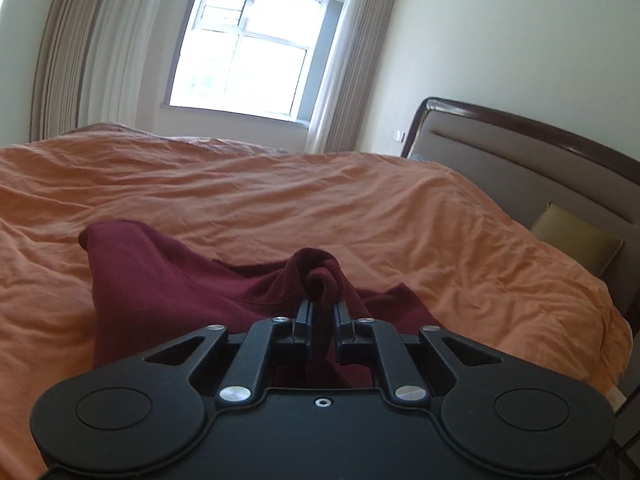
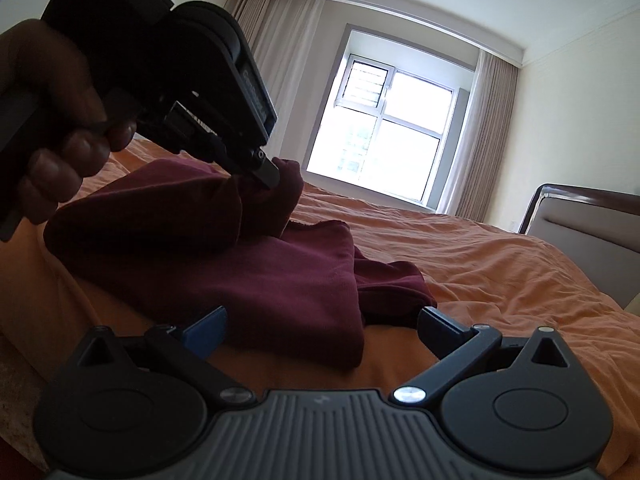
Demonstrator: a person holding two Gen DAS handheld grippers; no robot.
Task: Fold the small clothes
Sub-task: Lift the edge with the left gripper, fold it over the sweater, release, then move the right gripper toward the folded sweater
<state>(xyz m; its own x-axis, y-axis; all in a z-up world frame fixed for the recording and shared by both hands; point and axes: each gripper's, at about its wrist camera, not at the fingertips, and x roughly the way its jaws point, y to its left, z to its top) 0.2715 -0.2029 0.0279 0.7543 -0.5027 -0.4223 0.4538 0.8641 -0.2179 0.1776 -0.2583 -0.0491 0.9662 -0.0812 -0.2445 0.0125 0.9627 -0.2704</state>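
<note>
A dark red garment (image 1: 168, 280) lies on the orange bedspread (image 1: 280, 200). My left gripper (image 1: 323, 306) is shut on a bunched fold of the garment and holds it lifted off the bed. In the right wrist view the left gripper (image 2: 266, 172) shows at upper left, pinching the raised fold of the garment (image 2: 248, 276). My right gripper (image 2: 320, 330) is open and empty, low at the garment's near edge, its fingers on either side of the near folded corner.
The bed has a padded headboard (image 1: 540, 160) with a dark wooden rim at right and a yellow-green pillow (image 1: 576, 240) against it. A bright window (image 1: 244, 44) with curtains is behind the bed. The bedspread (image 2: 500, 272) stretches wrinkled beyond the garment.
</note>
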